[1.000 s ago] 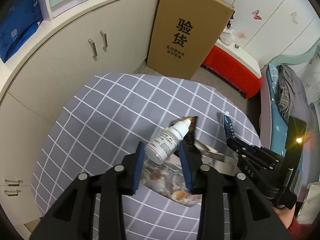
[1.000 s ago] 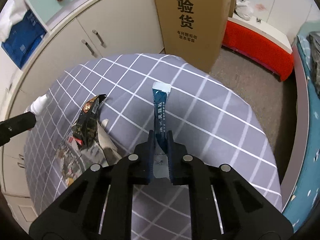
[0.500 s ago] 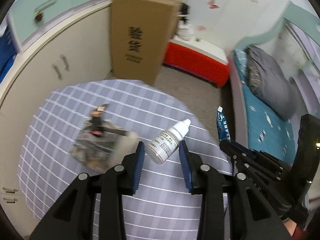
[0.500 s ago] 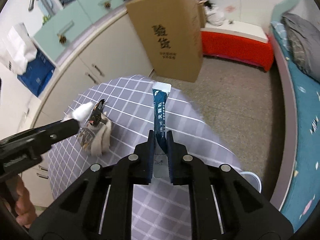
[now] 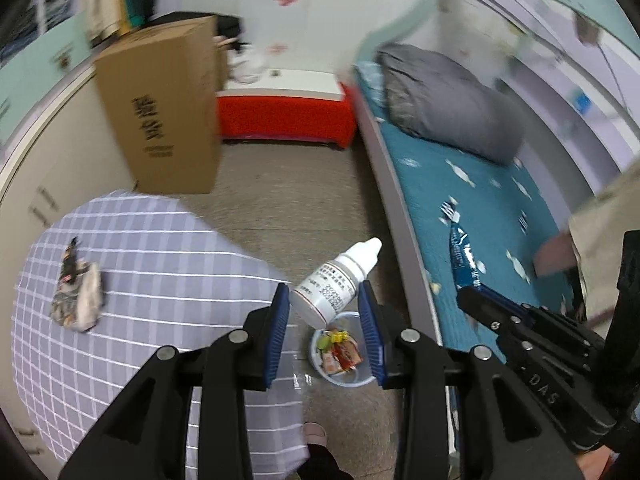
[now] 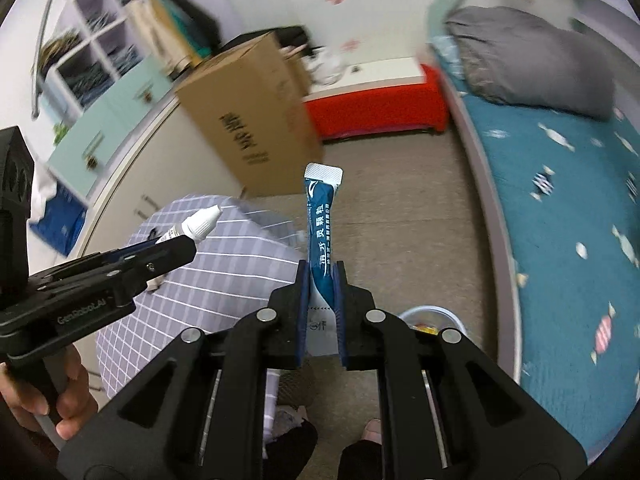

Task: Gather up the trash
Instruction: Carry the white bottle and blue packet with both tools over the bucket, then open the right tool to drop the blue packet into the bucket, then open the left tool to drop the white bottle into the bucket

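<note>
Left wrist view: the left tongs [image 5: 323, 320] are gripping a small white dropper bottle [image 5: 335, 284] by its body, blue pads closed against both sides, nozzle pointing up and away. The tongs are hanging out past the edge of the bench [image 5: 132, 280], over the floor. Directly beneath, a small bin [image 5: 340, 380] on the floor is showing wrappers inside. Judgement: the carry step is nearly done; the next move calls for opening the pads while the bottle is over the bin mouth, perhaps after lowering a little. A crumpled wrapper pile [image 5: 78, 292] is lying on the bench, not yet collected. The right tongs [image 5: 466, 298] are pointing in from the right, holding a blue sachet [image 5: 462, 258] above the bed's edge.

Right wrist view: the right tongs [image 6: 322, 300] are pinching the blue sachet [image 6: 320, 236] at its lower part, pads nearly together, the sachet standing upright. They are angling downward over the floor; the bin [image 6: 432, 316] is peeking out just right of the pads, mostly hidden. Judgement: this sachet needs shifting right over the bin before release. The left tongs [image 6: 176, 246], with the bottle [image 6: 198, 222], are reaching in from the left, a hand [image 6: 52, 396] gripping the handle.
</note>
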`<state>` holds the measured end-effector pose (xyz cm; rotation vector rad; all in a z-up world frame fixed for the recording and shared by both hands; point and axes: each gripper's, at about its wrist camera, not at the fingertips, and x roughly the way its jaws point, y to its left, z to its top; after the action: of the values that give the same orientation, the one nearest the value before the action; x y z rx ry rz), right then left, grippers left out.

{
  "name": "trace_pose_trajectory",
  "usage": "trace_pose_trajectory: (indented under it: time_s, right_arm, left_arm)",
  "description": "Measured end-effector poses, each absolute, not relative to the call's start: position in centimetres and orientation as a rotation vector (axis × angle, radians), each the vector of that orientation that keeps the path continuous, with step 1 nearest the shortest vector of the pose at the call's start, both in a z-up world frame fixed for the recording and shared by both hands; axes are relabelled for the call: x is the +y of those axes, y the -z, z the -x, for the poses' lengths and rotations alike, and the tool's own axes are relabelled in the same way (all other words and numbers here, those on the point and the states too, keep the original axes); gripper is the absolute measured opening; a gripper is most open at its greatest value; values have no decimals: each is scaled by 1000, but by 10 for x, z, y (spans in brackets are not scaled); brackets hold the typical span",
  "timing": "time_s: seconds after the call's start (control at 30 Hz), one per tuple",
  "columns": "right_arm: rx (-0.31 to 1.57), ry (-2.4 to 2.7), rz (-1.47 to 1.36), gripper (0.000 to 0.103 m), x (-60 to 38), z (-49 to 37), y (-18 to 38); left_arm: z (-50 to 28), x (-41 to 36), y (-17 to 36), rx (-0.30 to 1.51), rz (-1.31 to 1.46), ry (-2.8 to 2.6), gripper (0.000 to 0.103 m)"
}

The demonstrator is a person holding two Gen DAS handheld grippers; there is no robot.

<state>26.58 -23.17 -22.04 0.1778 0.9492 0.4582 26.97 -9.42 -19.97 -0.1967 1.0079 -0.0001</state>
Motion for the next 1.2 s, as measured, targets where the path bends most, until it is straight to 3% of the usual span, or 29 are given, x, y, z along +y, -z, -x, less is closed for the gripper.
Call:
trace_pose_trajectory:
  time_s: [0.3,0.7,0.77,0.8,1.2]
  right_arm:
    - [920,-332,-290,12,-317,-237,223]
    - [902,-301,-365,15,-342,-242,229]
    - [914,-296,-389,50,-343,-245,236]
    - [910,-275,-390,74,-345,-244,239]
    - [882,-267,-368,74,-341,-246,232]
  left_arm:
    - [-274,-185,197,1020,73,129,34]
    - [-285,-212,196,1031,10,159,34]
    - [-287,-211,198,1036,8,155,34]
    - [-288,-210,199,1039,6,154,34]
    - [-298,-218,206,1069,-22,179,34]
